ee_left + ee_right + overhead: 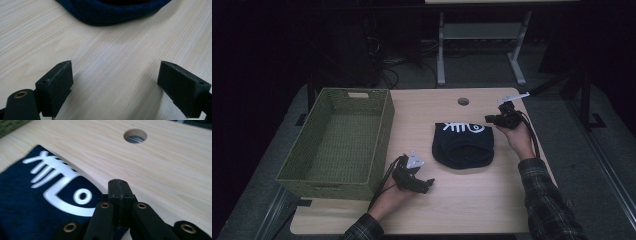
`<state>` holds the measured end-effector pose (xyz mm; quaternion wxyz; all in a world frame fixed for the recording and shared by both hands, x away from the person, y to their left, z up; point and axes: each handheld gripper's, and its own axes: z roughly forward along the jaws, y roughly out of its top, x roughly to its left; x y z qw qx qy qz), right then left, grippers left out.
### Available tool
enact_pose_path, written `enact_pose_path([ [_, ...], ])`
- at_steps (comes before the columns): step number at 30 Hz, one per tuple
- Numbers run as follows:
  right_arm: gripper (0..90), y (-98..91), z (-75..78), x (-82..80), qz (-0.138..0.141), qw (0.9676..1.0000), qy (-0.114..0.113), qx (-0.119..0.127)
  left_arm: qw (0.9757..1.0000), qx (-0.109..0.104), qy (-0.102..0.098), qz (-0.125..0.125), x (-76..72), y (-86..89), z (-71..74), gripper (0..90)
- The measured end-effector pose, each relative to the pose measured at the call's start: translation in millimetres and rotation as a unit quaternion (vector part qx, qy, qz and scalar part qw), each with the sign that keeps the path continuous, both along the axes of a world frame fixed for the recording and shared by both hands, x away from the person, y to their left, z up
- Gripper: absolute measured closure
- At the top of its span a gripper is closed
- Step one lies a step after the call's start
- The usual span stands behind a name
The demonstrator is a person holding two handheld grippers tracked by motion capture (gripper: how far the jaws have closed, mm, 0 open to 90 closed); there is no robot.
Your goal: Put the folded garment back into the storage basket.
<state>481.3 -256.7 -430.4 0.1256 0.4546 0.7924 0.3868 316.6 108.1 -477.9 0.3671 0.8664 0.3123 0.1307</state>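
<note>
A dark navy knit hat (462, 145) with a white fish-skeleton print lies flat on the middle of the wooden table (472, 200). My left gripper (428, 184) rests just left of the hat's near edge. Its jaws stand wide open over bare wood in the left gripper view (116, 85), and the hat's rim (112, 12) lies ahead of them. My right gripper (488, 119) sits at the hat's far right corner. Here the jaws are shut (117, 185) at the cloth's edge, beside the white print (57, 187). No cloth shows between them.
A green woven basket (382, 135) stands empty along the table's left side, close to my left hand. A round cable hole (463, 101) sits in the tabletop behind the hat, ahead of the right gripper (135, 135). Desk legs and cables lie beyond the far edge.
</note>
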Motion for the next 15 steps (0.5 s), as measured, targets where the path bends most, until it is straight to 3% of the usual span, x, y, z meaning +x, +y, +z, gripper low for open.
enact_pose_path([
  [6,90.0,0.9,-20.2,9.6,-0.004,0.9998,0.018,-0.013,1.0,0.0,0.0,0.0,0.0,0.0,0.0,12.0],
  [15,90.0,0.0,-31.3,14.2,-0.01,0.9994,0.03,-0.017,1.0,-0.001,0.0,0.0,-0.1,-0.1,-0.1,12.1],
])
